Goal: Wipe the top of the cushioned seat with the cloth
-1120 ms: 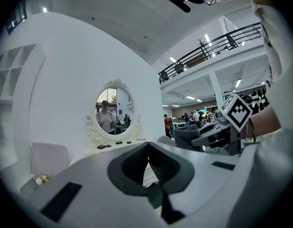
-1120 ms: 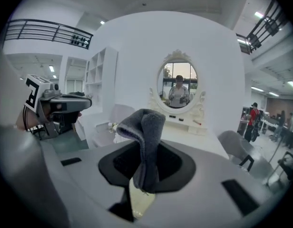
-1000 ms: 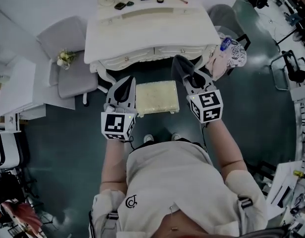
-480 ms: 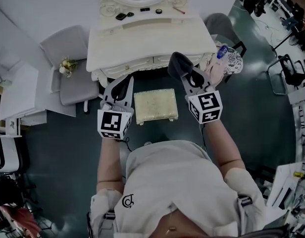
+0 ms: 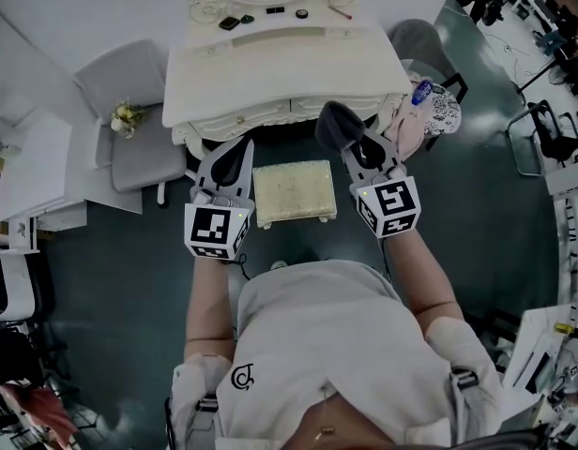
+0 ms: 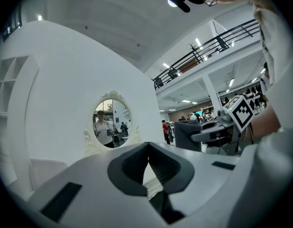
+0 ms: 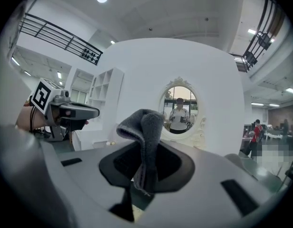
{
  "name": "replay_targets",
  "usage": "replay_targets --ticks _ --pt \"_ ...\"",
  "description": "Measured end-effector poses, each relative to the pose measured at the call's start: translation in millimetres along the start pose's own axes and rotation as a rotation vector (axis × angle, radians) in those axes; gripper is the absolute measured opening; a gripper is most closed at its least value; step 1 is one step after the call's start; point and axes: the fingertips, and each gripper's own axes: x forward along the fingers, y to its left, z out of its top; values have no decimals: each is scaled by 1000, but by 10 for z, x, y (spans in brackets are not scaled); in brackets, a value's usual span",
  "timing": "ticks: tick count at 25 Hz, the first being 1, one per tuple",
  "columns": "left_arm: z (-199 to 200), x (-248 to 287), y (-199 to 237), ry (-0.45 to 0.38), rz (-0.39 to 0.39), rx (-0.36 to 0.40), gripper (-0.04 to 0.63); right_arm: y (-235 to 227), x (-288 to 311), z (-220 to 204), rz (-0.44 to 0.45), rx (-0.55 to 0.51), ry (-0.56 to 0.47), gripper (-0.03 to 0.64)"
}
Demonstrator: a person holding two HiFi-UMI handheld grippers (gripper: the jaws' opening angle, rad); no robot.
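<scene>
Your right tongs clamp the grey cloth, held right of the cushioned seat; your left tongs, closed and empty, flank the seat's left edge.

No words or numbers legible; only a small curled emblem, on the person's shirt

Dressing table (oval mirror behind), 1 grey chair.
</scene>
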Motion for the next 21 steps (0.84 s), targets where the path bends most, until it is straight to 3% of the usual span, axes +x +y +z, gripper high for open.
replay_targets --ticks 21 --pt "-135 -40 -1 42 22 -55 12 143 -61 13 29 -10 -49 71"
